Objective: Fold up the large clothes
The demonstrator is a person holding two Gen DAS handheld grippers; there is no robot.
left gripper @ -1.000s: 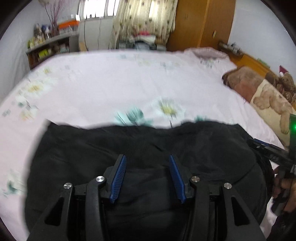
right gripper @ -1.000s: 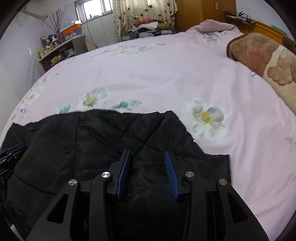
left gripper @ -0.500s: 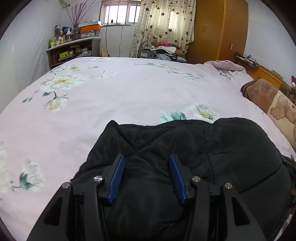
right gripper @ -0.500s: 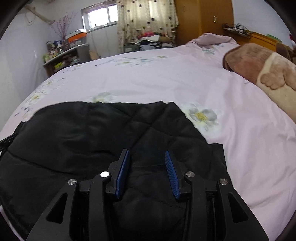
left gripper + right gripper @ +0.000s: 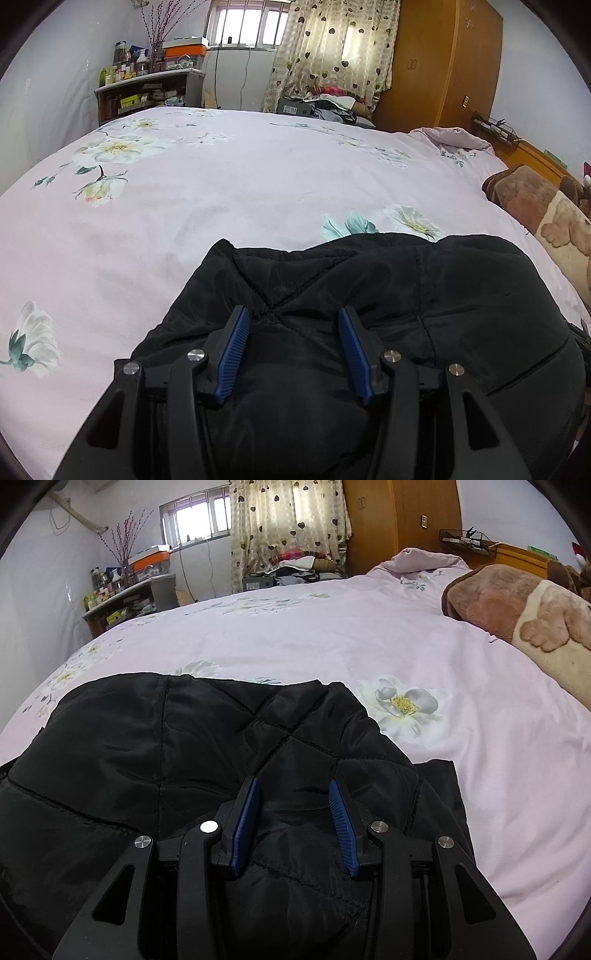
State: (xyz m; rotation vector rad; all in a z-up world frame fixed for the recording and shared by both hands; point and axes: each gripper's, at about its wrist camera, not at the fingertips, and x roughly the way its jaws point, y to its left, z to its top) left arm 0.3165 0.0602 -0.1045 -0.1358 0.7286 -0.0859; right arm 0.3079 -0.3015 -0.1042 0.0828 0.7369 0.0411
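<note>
My left gripper (image 5: 293, 325) and right gripper (image 5: 293, 794) both hover with jaws wide over a black quilted jacket (image 5: 406, 295), possibly touching it. Beyond, it lies bunched on the pink floral bedspread (image 5: 221, 192).

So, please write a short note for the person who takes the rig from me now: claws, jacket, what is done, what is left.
Left claw: jaws apart, black quilted jacket fabric bulging up between them; no firm grip visible.
Right claw: the same, jaws apart over the jacket's right part.
The jacket lies bunched on the near side of the pink floral bedsheet; a flat layer sticks out at its right edge in the right wrist view.
Done: it looks gathered into a compact bundle; I cannot tell how many folds.
Left: probably check the edges, flatten, and finish or release.
</note>
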